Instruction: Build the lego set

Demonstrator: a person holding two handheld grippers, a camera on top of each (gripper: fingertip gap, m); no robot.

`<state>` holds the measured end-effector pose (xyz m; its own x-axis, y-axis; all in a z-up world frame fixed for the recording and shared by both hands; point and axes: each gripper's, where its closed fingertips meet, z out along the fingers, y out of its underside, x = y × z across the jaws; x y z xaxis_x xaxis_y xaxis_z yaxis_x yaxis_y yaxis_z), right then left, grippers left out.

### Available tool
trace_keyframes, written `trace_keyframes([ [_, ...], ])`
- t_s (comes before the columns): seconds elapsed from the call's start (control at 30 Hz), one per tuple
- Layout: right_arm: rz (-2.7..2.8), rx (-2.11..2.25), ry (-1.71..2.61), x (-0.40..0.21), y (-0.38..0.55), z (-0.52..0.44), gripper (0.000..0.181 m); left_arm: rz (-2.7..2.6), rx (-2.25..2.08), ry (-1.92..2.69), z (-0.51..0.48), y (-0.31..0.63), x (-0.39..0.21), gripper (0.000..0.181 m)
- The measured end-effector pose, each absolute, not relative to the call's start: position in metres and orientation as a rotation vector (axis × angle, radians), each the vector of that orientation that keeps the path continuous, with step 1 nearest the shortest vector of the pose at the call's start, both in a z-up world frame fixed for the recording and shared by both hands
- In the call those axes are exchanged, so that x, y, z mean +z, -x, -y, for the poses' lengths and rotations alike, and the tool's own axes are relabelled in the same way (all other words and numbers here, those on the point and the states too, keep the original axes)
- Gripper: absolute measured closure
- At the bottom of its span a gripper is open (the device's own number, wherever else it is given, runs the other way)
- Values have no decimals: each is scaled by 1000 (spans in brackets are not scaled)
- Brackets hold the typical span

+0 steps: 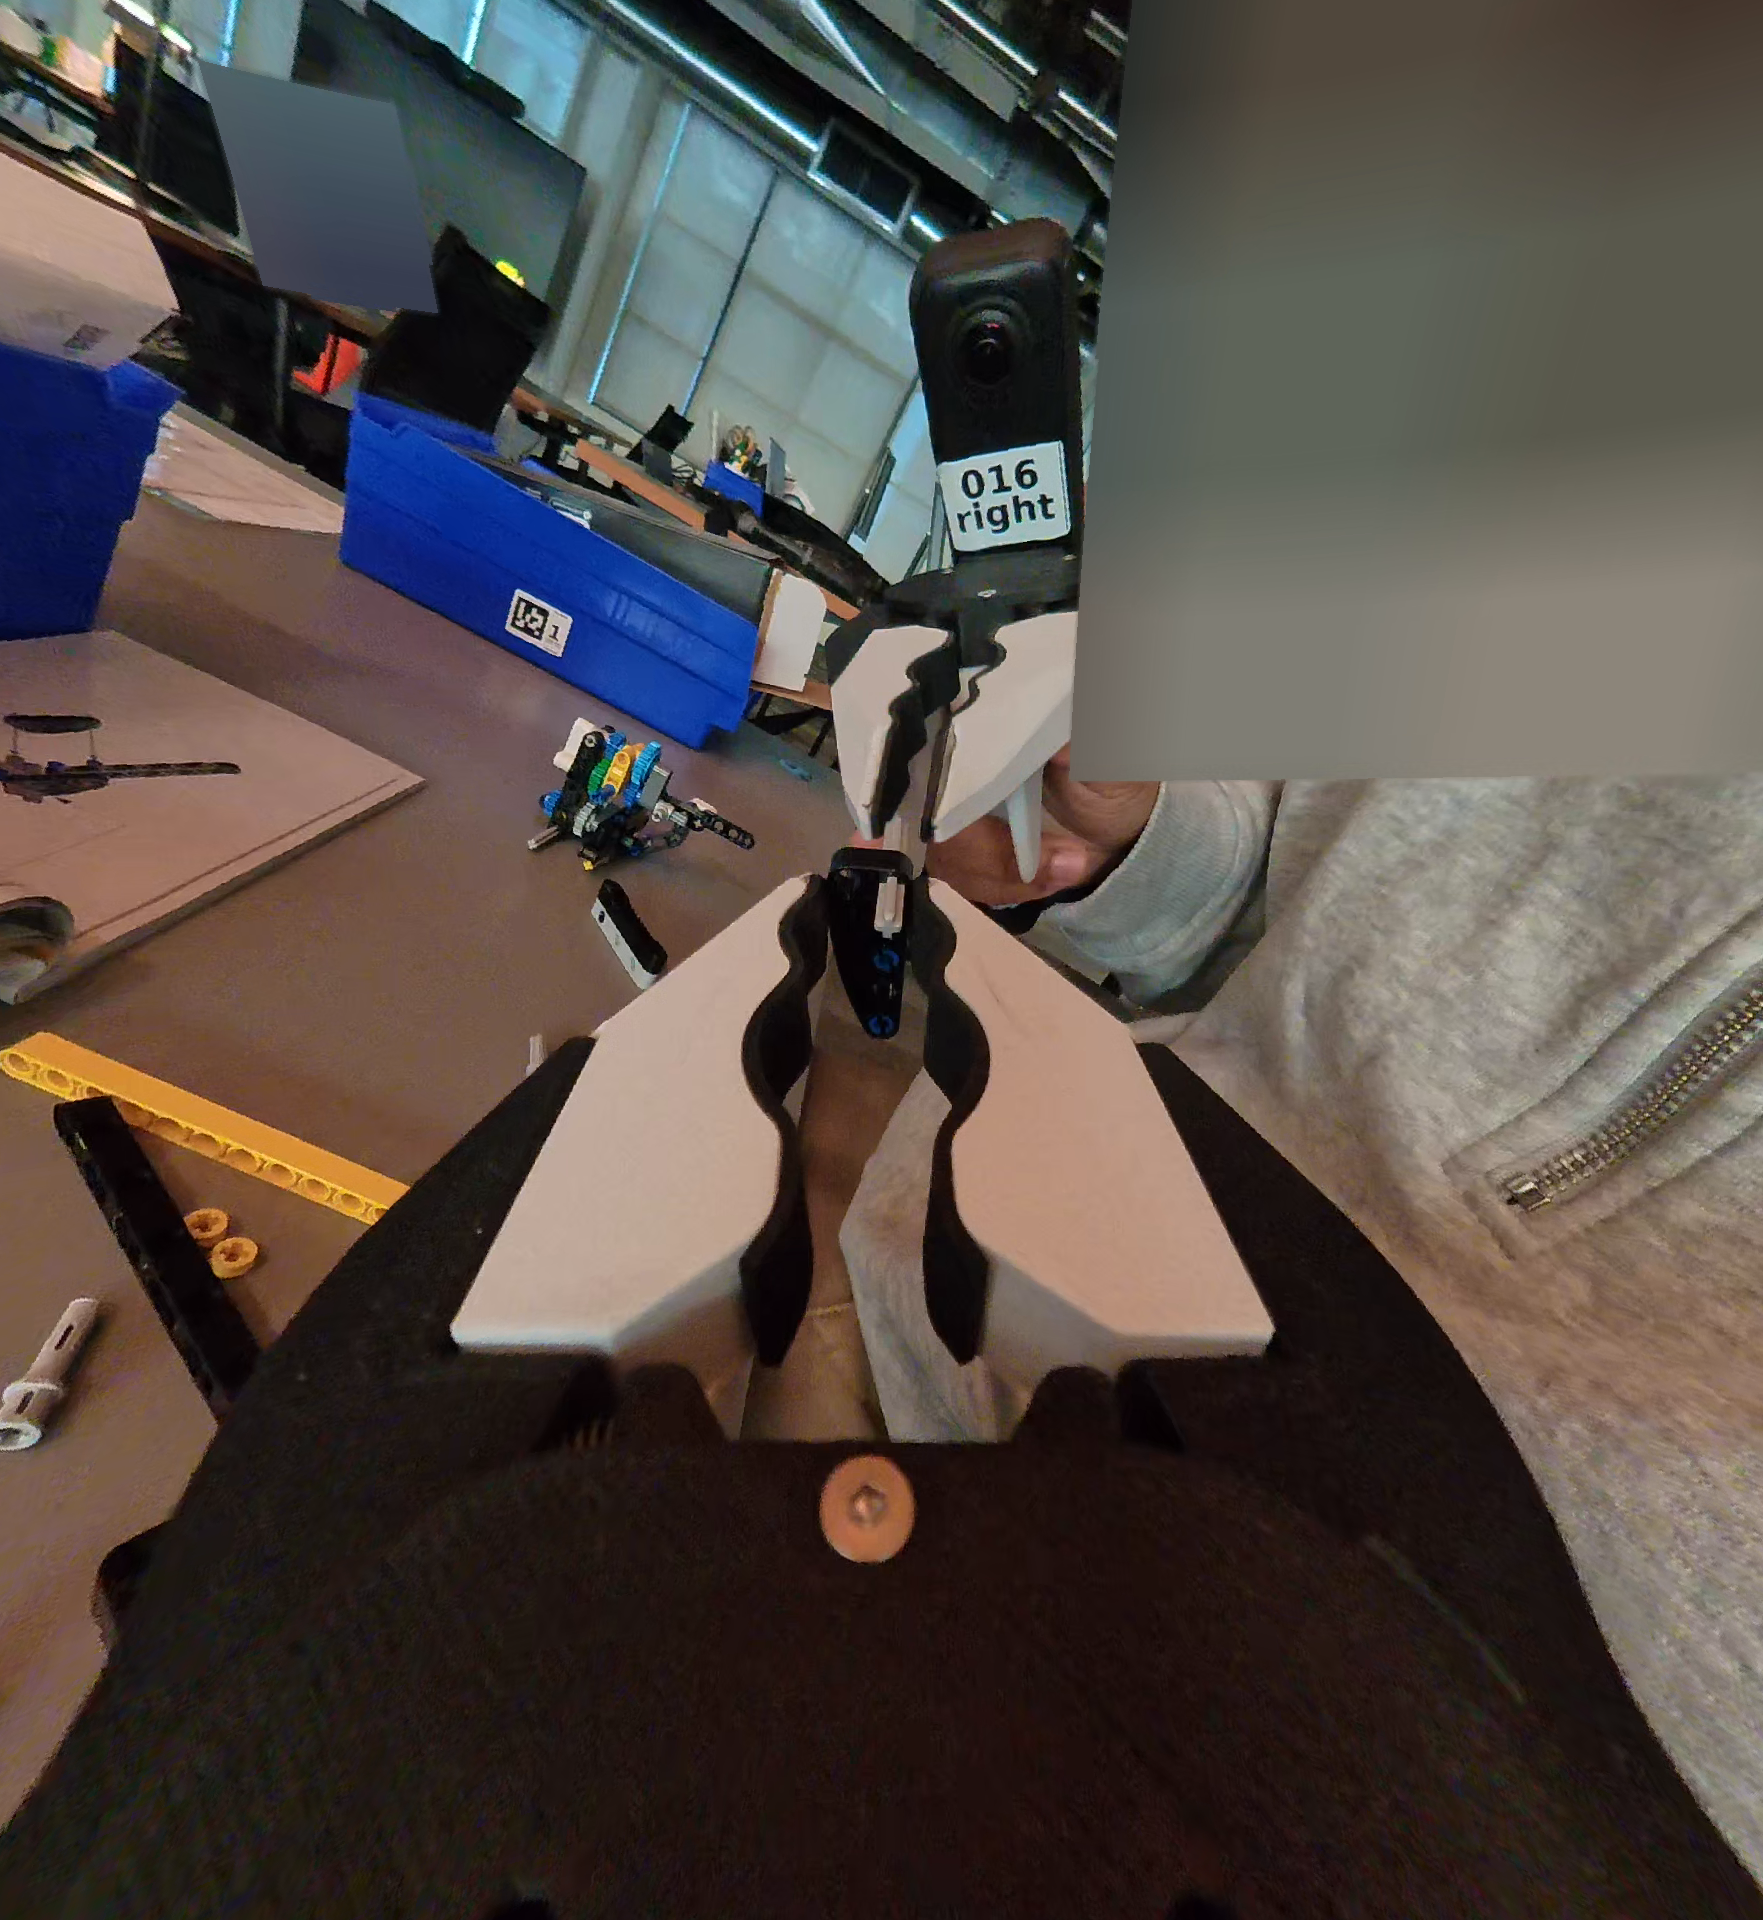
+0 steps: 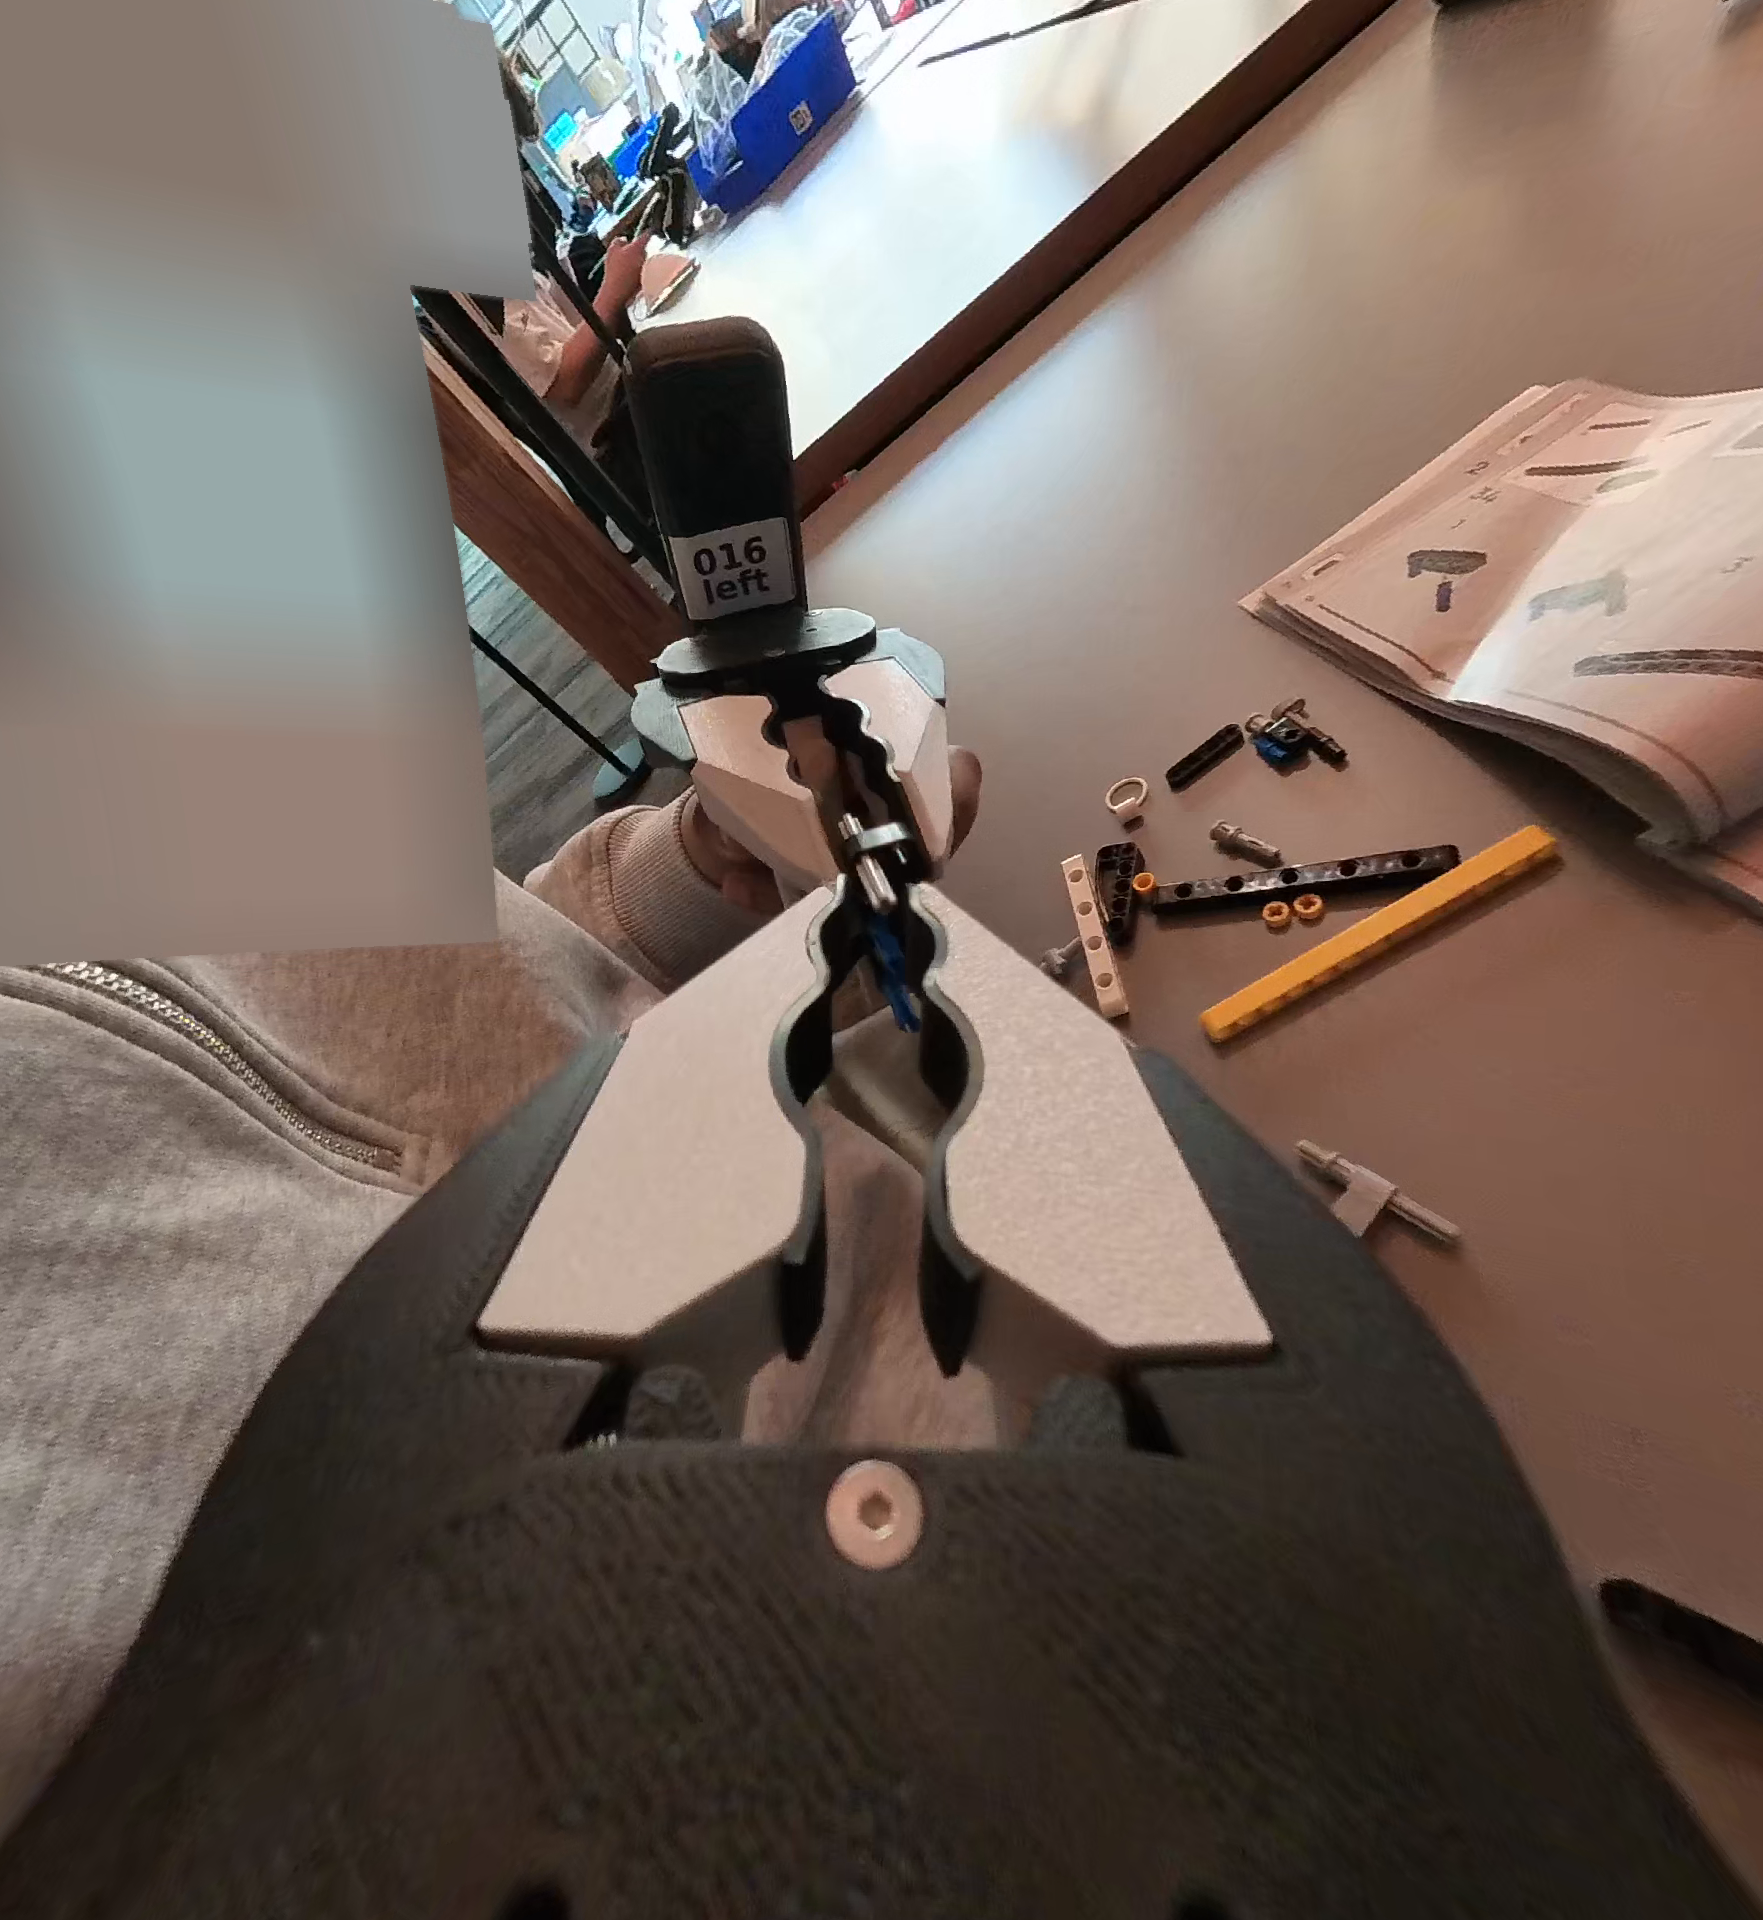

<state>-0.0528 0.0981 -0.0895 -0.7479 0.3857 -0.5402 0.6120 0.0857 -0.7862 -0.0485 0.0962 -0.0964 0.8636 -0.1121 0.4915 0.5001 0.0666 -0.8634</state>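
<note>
We held the left gripper point(image 1: 869, 883) with its jaws clenched on a black lego piece point(image 1: 872, 961), a tapered, glossy plastic plate studded with blue pins and carrying a small white part at its upper end. Straight ahead of those jaws, tip to tip, the right gripper point(image 1: 903, 831) met it, its jaws clamped on a pale grey axle pin point(image 2: 872, 868), a smooth ribbed cylinder that touched the top of the black piece. Both pairs of fingers were matte white wedges lined with wavy black rubbery pads point(image 1: 789, 1039), seated in coarse, layered black printed bodies.

To the left of the left jaws, on the smooth brown worktop point(image 1: 420, 935), lay a long yellow beam point(image 1: 196, 1127) pierced with round holes, a black beam point(image 1: 150, 1236) crossing it, two small tan bushes point(image 1: 220, 1242) and a grey ribbed connector point(image 1: 41, 1371). Farther ahead sat a partly built model point(image 1: 617, 800) of black, blue, green and yellow gears. An open instruction booklet point(image 1: 129, 790) with glossy pages lay beyond the beams, and blue plastic bins point(image 1: 544, 582) stood behind, one bearing a square printed marker. Each gripper's black camera point(image 1: 996, 343) carried a white label. A grey fleece sleeve point(image 1: 1157, 883) with a metal zip nearby filled the space right of the left jaws.
</note>
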Motion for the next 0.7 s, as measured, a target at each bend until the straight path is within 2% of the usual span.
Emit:
trace_keyframes([
  [0.7, -2294, -1680, -872, -92, 51, -98, 177, 350, -540, 1416, -100, 47, -96, 170],
])
